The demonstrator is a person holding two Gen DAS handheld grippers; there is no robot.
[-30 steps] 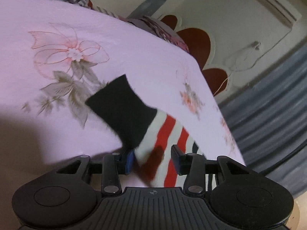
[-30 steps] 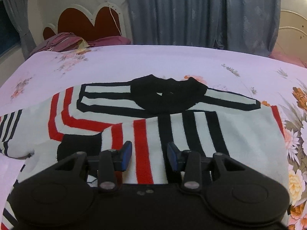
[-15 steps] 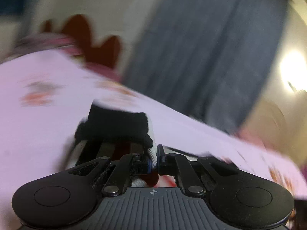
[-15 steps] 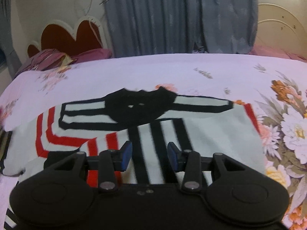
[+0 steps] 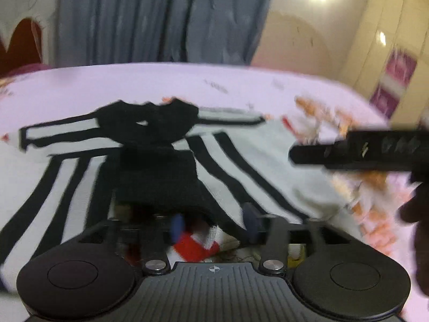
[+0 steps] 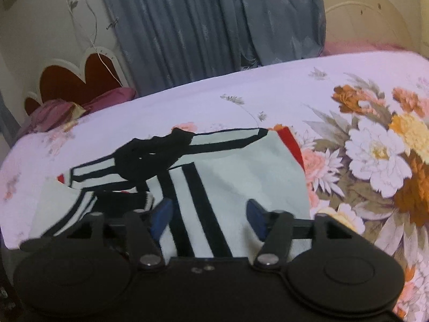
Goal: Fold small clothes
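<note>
A small white sweater (image 6: 241,177) with black and red stripes and a black collar (image 6: 152,153) lies flat on the bed. In the left wrist view the sweater (image 5: 268,155) fills the middle, and its black-cuffed sleeve (image 5: 158,177) lies folded over the body. My left gripper (image 5: 214,222) is open, with the sleeve's red-and-white part between its jaws, not pinched. My right gripper (image 6: 209,214) is open and empty, low over the sweater's front right part. It also shows as a dark blurred bar in the left wrist view (image 5: 356,153).
The bed has a pale pink sheet (image 6: 268,91) with large flower prints (image 6: 375,155) at the right. A red and white headboard (image 6: 80,80) and purple pillows (image 6: 80,104) are at the far left. Grey curtains (image 6: 214,26) hang behind the bed.
My left gripper shut on the sleeve, carried it across onto the sweater's body, and has now opened. My right gripper swung to the right and opened wider.
</note>
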